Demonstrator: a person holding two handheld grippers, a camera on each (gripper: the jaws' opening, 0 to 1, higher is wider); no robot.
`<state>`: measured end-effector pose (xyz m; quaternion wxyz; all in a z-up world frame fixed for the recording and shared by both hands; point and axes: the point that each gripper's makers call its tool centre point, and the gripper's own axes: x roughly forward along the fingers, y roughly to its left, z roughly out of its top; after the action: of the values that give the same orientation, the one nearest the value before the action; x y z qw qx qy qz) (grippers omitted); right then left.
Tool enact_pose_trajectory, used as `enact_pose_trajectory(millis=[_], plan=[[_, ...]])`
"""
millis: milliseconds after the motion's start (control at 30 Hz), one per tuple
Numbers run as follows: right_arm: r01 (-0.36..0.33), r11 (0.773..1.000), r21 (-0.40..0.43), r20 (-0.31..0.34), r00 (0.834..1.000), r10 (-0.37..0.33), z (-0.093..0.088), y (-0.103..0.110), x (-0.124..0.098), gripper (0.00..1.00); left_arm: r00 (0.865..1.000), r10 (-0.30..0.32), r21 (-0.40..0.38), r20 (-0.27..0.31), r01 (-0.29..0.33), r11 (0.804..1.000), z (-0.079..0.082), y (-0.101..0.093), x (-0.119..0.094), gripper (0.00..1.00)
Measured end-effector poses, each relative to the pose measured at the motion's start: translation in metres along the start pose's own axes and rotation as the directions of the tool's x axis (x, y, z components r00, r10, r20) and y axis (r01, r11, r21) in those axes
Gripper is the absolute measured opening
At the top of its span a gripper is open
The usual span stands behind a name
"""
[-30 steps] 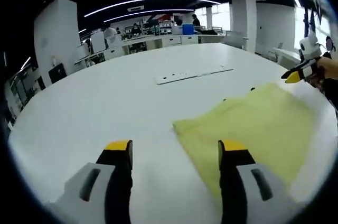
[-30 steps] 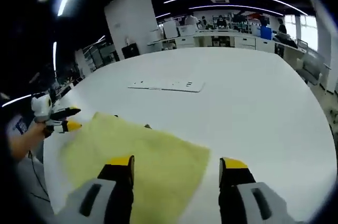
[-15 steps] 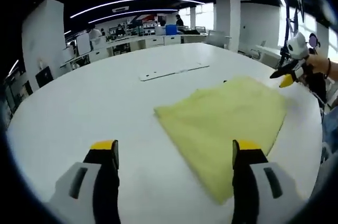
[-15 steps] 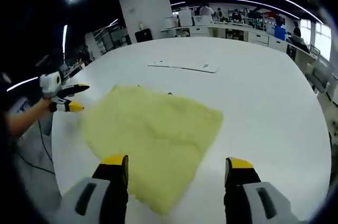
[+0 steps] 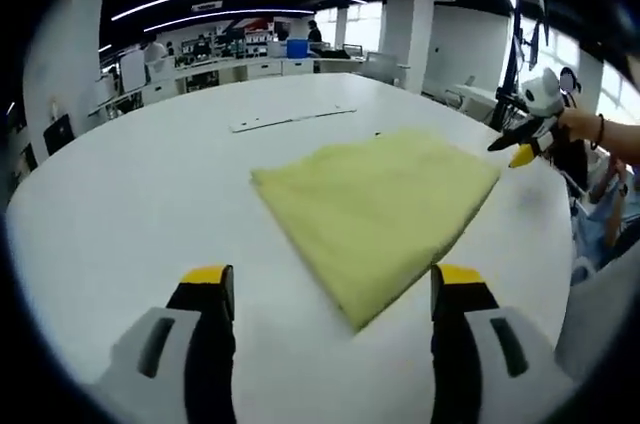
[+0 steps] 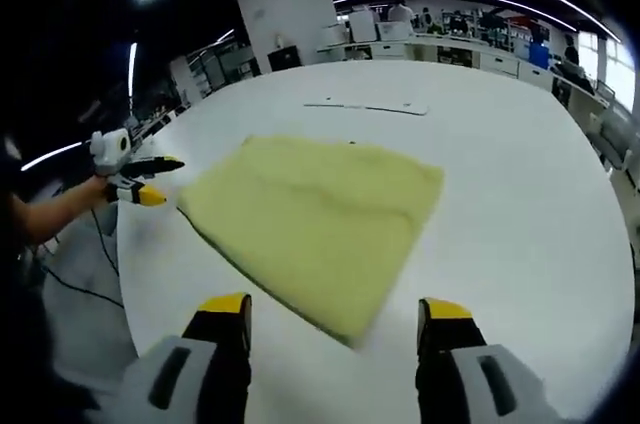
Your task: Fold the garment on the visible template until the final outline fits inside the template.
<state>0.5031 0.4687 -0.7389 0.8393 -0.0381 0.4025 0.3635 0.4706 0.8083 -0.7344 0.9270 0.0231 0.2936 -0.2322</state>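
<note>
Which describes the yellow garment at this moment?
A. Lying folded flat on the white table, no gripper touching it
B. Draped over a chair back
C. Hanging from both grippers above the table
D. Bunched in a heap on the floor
A: the yellow garment lies flat on the white table, with the left gripper and right gripper open and clear of it.

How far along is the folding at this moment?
Done: the yellow garment lies folded into a flat rectangle on the white table. In hand: nothing; left gripper and right gripper are open, off the cloth. Left: confirming fit; the template outline isn't discernible.

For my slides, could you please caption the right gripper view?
Folded yellow garment lying flat on white table, right gripper open above its near edge.
</note>
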Motion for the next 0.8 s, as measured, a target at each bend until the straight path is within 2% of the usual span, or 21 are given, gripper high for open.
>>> enact_pose_trajectory(millis=[133,300,467,667,800], plan=[[-0.013,1.000,0.014,0.012,1.000,0.012,-0.005,0.003,-0.003,0.55,1.000,0.003,0.005,-0.016,-0.003,1.000,-0.008,-0.003,-0.004,0.68],[-0.012,1.000,0.004,0.001,1.000,0.012,-0.014,0.007,-0.002,0.45,1.000,-0.008,-0.011,-0.027,0.008,1.000,-0.016,-0.005,-0.003,0.56],[0.003,1.000,0.027,-0.015,1.000,-0.002,-0.023,0.003,-0.003,0.33,1.000,-0.024,-0.007,-0.019,0.024,1.000,-0.017,-0.009,-0.002,0.44],[0.018,0.999,0.041,0.005,1.000,-0.018,-0.027,-0.001,-0.002,0.22,0.998,-0.025,0.003,-0.063,0.025,1.000,-0.030,-0.006,0.003,0.36],[0.033,0.999,0.024,0.016,0.999,-0.034,-0.028,-0.007,0.000,0.14,0.997,-0.041,0.000,-0.065,0.041,0.999,-0.033,-0.008,0.004,0.29]])
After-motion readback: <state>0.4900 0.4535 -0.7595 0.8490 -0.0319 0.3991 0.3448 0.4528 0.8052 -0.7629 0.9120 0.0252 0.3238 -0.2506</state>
